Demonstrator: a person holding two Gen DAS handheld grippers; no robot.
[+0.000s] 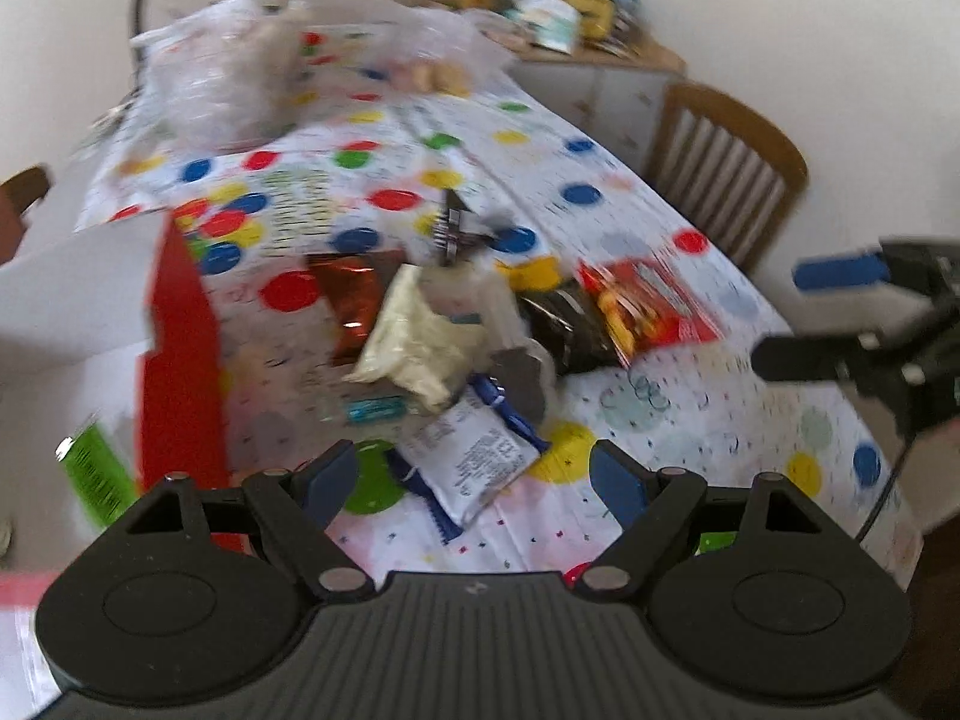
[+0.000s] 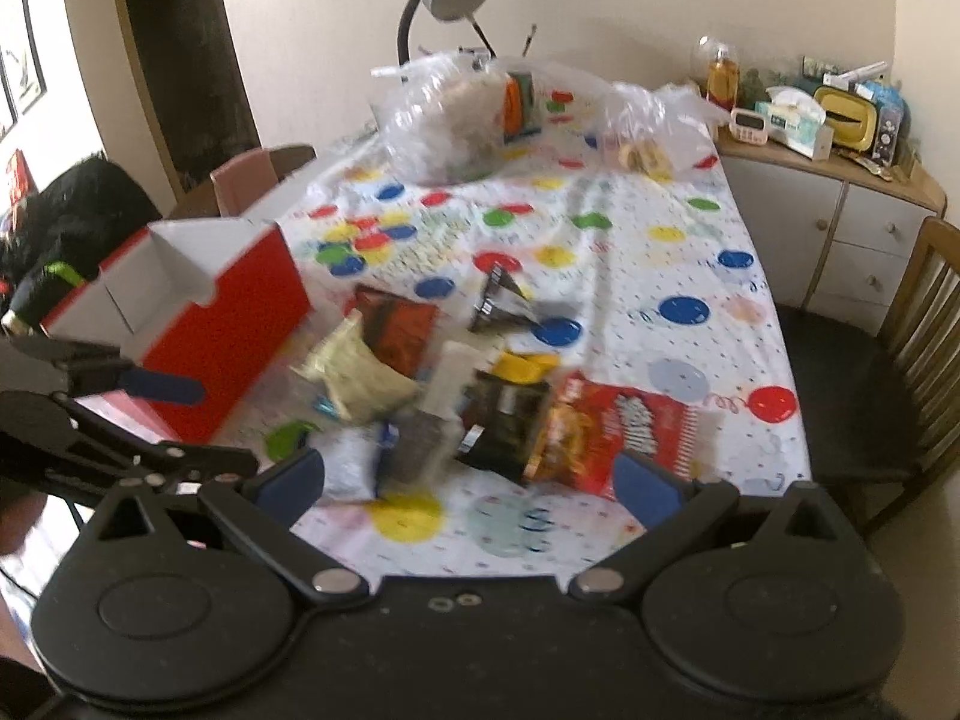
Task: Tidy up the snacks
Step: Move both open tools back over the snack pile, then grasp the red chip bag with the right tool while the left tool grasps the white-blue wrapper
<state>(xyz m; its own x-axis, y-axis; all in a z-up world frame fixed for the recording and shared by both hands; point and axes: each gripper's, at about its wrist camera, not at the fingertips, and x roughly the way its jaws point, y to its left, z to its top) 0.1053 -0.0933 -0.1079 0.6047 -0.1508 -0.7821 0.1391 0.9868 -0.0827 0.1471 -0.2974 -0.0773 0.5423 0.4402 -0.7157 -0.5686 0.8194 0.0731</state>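
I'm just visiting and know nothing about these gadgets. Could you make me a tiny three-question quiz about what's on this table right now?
1. True or false: the left gripper has its jaws shut on a snack.
2. Which side of the snack pile is the red box on, seen from the right wrist camera: A) left, B) right, C) behind it?
3. Fill in: the red snack bag lies nearest the ___ gripper.

Key
1. False: both grippers are open and hold nothing.
2. A. The box is open on top and looks empty.
3. right.
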